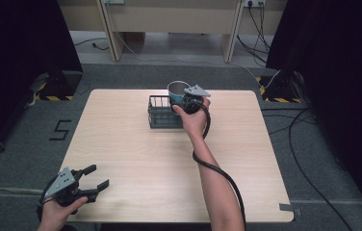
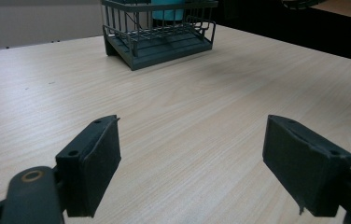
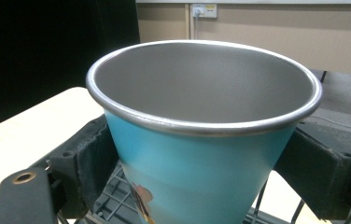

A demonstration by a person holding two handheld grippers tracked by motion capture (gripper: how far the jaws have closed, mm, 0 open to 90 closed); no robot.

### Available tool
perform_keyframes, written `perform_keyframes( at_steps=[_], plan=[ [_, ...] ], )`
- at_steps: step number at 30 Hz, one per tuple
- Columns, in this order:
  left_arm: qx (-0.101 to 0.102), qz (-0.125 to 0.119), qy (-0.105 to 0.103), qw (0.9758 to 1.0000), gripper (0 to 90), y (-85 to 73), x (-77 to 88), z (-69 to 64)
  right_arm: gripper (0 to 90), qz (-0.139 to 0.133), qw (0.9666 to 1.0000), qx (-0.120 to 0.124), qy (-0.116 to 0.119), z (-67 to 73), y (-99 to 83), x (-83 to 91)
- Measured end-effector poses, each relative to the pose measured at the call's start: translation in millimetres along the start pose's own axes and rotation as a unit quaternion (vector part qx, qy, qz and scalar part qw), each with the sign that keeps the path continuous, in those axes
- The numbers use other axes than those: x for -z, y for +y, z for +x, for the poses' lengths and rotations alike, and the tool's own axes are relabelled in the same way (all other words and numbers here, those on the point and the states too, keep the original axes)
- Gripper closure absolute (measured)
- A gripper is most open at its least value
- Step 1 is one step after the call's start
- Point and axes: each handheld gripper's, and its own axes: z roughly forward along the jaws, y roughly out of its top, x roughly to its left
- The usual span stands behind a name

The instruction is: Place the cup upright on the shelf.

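Wooden table [image 1: 135, 163], black curtains [image 1: 20, 48], floor cables [image 1: 309, 144], wall socket [image 3: 204, 10]

Left gripper [image 1: 95, 178]: lower left of the high view, held in the left hand [image 1: 59, 211] at the bottom edge. Jaws spread wide, nothing between them; in the left gripper view the two black pads [image 2: 94, 165] stand far apart.

Right gripper [image 1: 181, 100]: upper centre of the high view. Right forearm [image 1: 217, 185] runs up from the bottom edge, right hand [image 1: 192, 119] wrapped around the body. Jaws pressed against something held between them.
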Motion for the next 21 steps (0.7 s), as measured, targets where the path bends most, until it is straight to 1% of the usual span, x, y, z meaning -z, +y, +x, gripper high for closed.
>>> perform_keyframes(
  at_steps=[4, 8, 9, 12, 16, 21],
  plan=[
    [0.0, 0.0, 0.0, 1.0, 18.4, 0.0, 0.1, 0.0, 16.3, 0.008, 1.0, -0.001, -0.001, 1.2, -2.4, -1.9],
    [0.001, 0.0, 0.0, 1.0, 18.4, -0.1, 0.0, 0.1, 15.6, 0.016, 0.9999, 0.004, -0.001, 2.6, -5.5, -4.5],
    [0.0, 0.0, 0.0, 1.0, 18.4, -0.1, 0.1, 0.2, 15.0, 0.021, 0.9998, 0.003, -0.003, 2.8, -7.0, -5.4],
    [0.0, 0.0, 0.0, 1.0, 18.4, 0.0, 0.1, 0.0, 15.1, 0.019, 0.9998, 0.001, -0.003, 2.4, -7.7, -5.8],
    [0.0, 0.001, -0.001, 1.0, 18.4, 0.0, -0.3, -0.2, 14.9, 0.023, 0.9997, 0.001, -0.001, 1.8, -6.8, -4.4],
    [0.0, 0.001, -0.001, 1.0, 18.4, -0.1, -0.3, -0.3, 14.7, 0.028, 0.9996, -0.005, -0.001, 1.0, -7.5, -2.1]
  ],
)
